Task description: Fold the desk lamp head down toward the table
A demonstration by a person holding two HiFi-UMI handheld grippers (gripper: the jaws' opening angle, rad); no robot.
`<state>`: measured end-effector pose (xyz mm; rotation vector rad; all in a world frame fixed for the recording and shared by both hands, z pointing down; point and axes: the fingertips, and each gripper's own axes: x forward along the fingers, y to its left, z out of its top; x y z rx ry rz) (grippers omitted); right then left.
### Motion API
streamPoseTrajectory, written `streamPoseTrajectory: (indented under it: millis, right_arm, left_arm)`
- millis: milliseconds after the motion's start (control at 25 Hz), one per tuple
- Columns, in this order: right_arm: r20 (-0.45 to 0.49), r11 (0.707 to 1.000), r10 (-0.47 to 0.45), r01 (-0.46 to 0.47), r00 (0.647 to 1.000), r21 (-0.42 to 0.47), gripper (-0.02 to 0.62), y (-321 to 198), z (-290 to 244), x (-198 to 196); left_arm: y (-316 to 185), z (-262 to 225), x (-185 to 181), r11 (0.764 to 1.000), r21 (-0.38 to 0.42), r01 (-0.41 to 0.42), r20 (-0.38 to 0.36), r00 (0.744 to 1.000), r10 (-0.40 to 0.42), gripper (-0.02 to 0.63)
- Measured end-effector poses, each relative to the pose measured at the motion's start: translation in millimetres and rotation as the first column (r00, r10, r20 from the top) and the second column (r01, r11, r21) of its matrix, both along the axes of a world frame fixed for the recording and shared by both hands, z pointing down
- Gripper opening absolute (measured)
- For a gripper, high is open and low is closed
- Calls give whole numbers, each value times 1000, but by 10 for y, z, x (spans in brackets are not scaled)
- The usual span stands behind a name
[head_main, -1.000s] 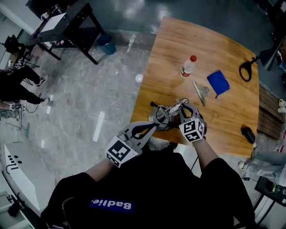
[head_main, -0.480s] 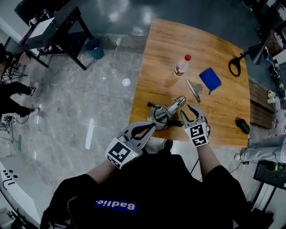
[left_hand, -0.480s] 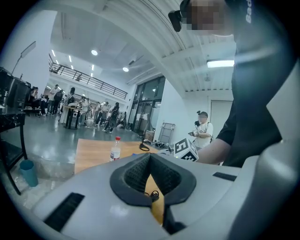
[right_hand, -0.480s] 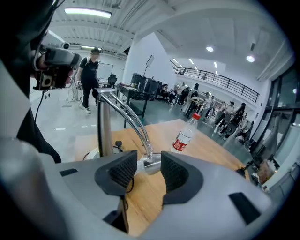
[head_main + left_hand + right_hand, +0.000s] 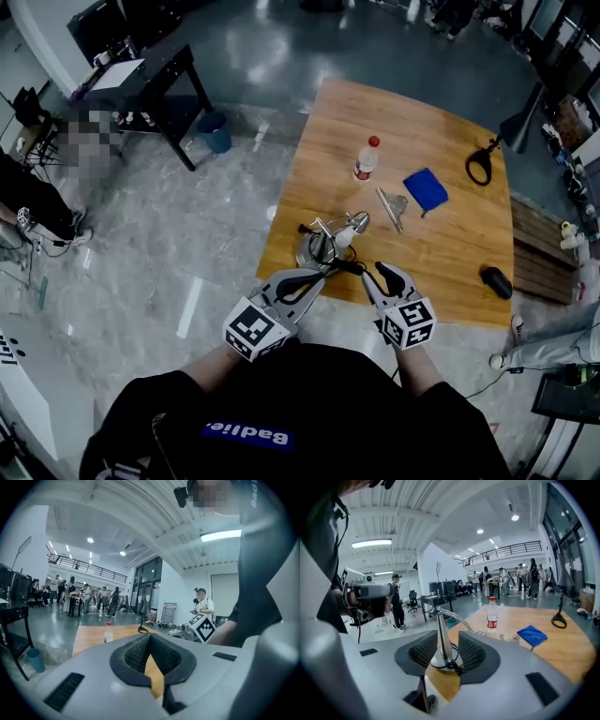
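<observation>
left gripper: pressed together on nothing, hanging just on the lamp's near-left side. Doesn't look like it's touching it.
lamp: sits by the near edge of the desk, with an upright post on a round base. The neck arches over, so the head droops toward the wood on the lamp's far-right side.
right gripper: spread wide, near-right of the lamp. The post shows in the gap, but the pads are off it.
step: looks like the let-go end of the fold, tbh, with neither gripper on the lamp.
next move: if the head needs to go lower, pinch the neck and ease it down gently so the base doesn't skid.
desk: glossy wood, with a bottle and a blue cloth beyond the lamp, well apart from it.
room: big open hall with a shiny grey floor left of the lamp and people far behind it.
</observation>
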<state>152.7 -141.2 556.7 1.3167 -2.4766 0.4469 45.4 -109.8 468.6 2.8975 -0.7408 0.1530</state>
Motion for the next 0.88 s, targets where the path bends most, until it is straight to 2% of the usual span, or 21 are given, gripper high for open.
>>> streamPoseTrajectory:
  millis: [200, 320, 440, 640, 880]
  right_arm:
    - [115, 994, -105, 102, 988, 31, 143, 729, -188, 115]
    - [190, 989, -145, 140, 971, 38, 141, 1117, -355, 80]
    - [254, 984, -177, 161, 951, 81, 130, 1404, -668, 15]
    - [254, 968, -212, 166, 944, 190, 23, 1682, -1061, -124]
    - [234, 959, -197, 138, 952, 247, 6, 1798, -1260, -437]
  left_arm:
    - [645, 35, 406, 998, -34, 50, 39, 998, -48, -2]
    - [945, -24, 508, 996, -55, 65, 53, 997, -62, -2]
    - [1130, -197, 529, 997, -45, 68, 32, 997, -67, -2]
    - [1342, -268, 507, 999, -37, 40, -16, 999, -41, -2]
    - [1469, -321, 280, 999, -26, -26, -58, 998, 25, -2]
